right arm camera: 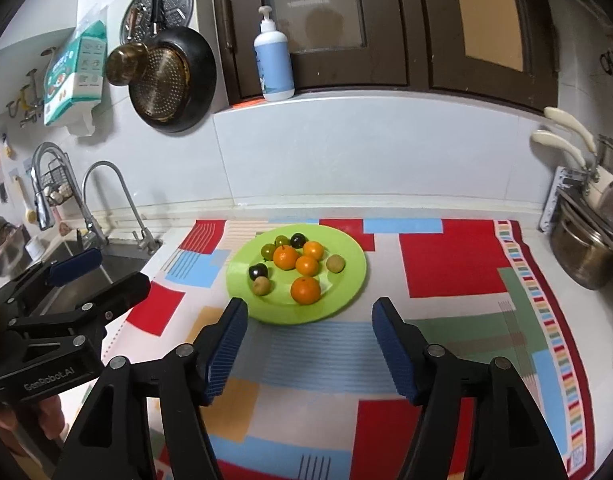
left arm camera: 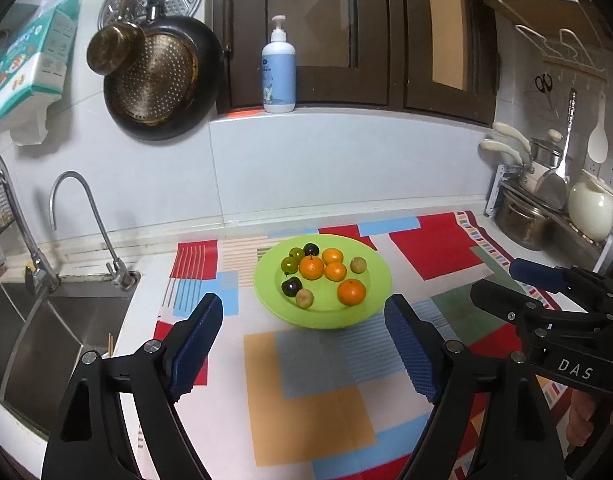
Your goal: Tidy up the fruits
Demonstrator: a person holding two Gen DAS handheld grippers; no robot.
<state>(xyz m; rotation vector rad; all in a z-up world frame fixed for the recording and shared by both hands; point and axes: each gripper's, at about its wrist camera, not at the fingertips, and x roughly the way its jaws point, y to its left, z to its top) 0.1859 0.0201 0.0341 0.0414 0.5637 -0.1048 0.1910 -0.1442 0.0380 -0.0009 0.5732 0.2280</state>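
A lime green plate (left arm camera: 374, 272) (right arm camera: 346, 280) sits on a patterned mat and holds several fruits: oranges (left arm camera: 351, 291) (right arm camera: 305, 290), dark plums (left arm camera: 291, 286) (right arm camera: 258, 271), green plums (left arm camera: 289, 265) (right arm camera: 268, 251) and tan-green plums (left arm camera: 358, 265) (right arm camera: 335, 263). My left gripper (left arm camera: 304, 314) is open and empty, held above the mat in front of the plate. My right gripper (right arm camera: 310, 318) is open and empty, also just in front of the plate. Each gripper shows in the other's view, the right one (left arm camera: 538, 280) and the left one (right arm camera: 74, 268).
A sink (left arm camera: 46, 320) with taps (left arm camera: 86, 220) lies to the left. Pots and utensils on a rack (left arm camera: 546, 200) stand at the right. A soap bottle (left arm camera: 279, 68) stands on the ledge behind. Pans (left arm camera: 162, 80) hang on the wall.
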